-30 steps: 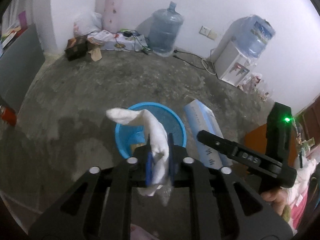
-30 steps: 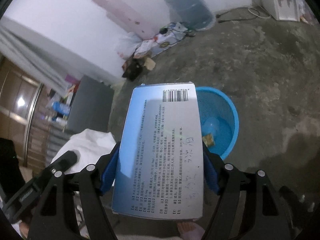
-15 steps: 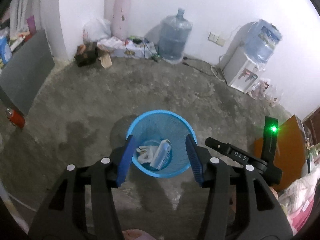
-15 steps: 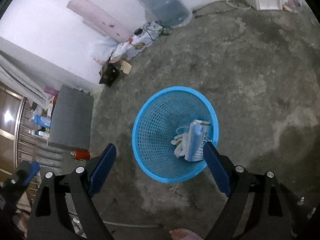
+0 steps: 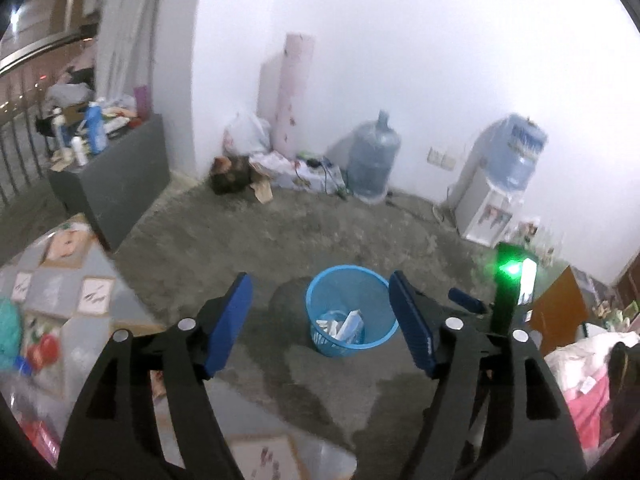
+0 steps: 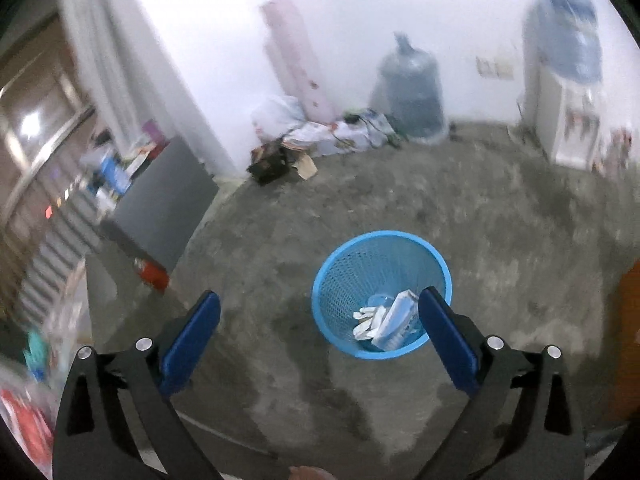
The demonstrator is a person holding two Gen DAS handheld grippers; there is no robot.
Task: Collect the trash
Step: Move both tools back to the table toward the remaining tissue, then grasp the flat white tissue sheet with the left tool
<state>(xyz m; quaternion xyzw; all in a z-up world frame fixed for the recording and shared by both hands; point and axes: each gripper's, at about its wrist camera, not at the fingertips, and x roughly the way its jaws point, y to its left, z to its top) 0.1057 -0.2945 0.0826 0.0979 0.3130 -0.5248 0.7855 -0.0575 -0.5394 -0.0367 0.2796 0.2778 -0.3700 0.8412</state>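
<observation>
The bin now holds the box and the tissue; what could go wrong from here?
1. The box stands tilted against the bin wall and fills much of the bottom, so later trash may catch on it.
2. The bin looks light; a low pass by the open right tongs could tip it.

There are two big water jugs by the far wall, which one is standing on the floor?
The water jug on the floor stands near the pink roll. The other jug sits upturned on the white dispenser, farther right.
</observation>
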